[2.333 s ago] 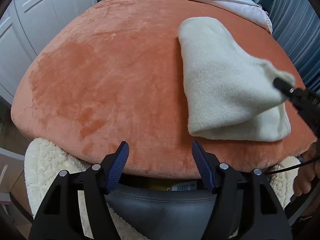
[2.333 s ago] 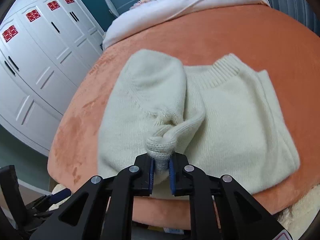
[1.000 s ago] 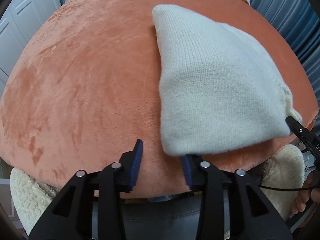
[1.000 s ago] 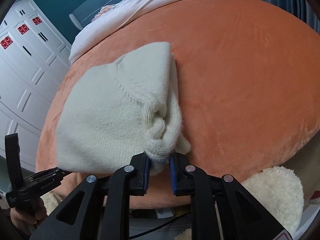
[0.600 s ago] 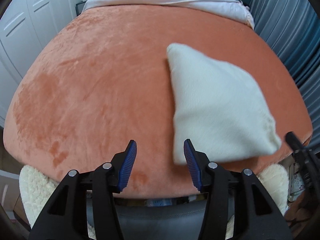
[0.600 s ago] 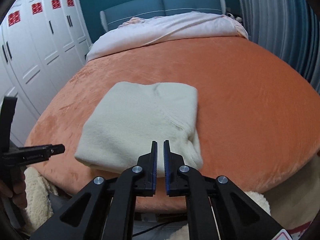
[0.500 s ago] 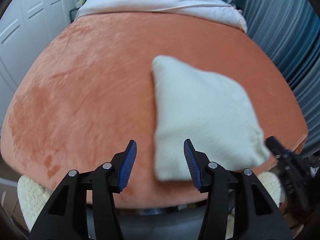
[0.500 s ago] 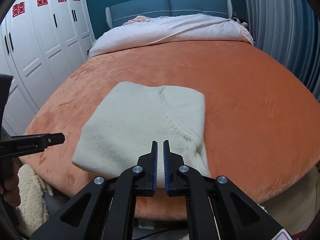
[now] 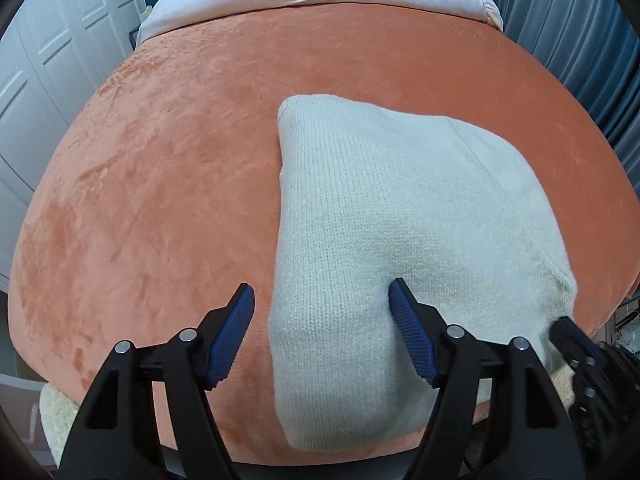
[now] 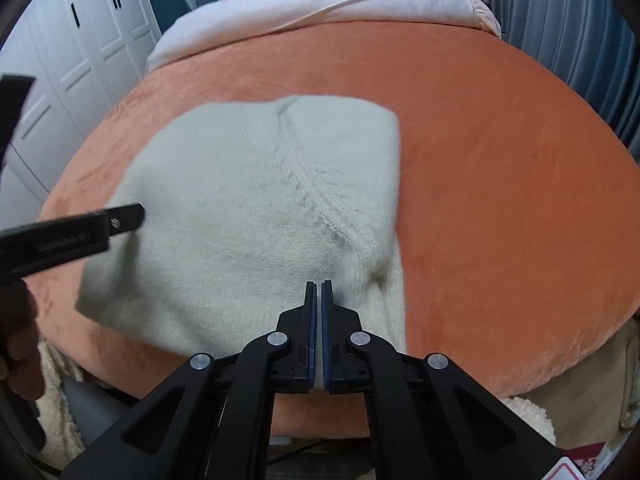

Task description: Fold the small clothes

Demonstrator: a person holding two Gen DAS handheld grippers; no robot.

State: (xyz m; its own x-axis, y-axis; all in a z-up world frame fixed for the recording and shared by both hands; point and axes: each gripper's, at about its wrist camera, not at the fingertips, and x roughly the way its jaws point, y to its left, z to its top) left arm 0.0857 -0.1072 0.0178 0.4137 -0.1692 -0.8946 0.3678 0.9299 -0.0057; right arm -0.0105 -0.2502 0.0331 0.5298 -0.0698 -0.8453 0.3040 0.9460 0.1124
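A cream knit sweater (image 9: 400, 216) lies folded into a thick rectangle on the orange blanket (image 9: 160, 168); in the right wrist view the sweater (image 10: 248, 208) shows a raised seam across its top. My left gripper (image 9: 322, 302) is open, its jaws standing wide over the sweater's near left corner, with nothing between them gripped. My right gripper (image 10: 319, 286) is shut with its tips at the sweater's near edge; no cloth shows between the pads. The left gripper's finger (image 10: 80, 228) shows at the sweater's left side in the right wrist view.
The orange blanket (image 10: 500, 168) covers a bed with a pale pink duvet (image 10: 328, 0) at the far end. White wardrobe doors (image 10: 68, 60) stand at the left and blue curtains (image 9: 580, 40) at the right. Cream fleece (image 10: 528, 416) hangs below the near bed edge.
The right gripper let go of the sweater's bunched sleeve and the sweater now lies flat and folded. Both grippers have moved in closer to the sweater's near edge, and the left has opened wider.
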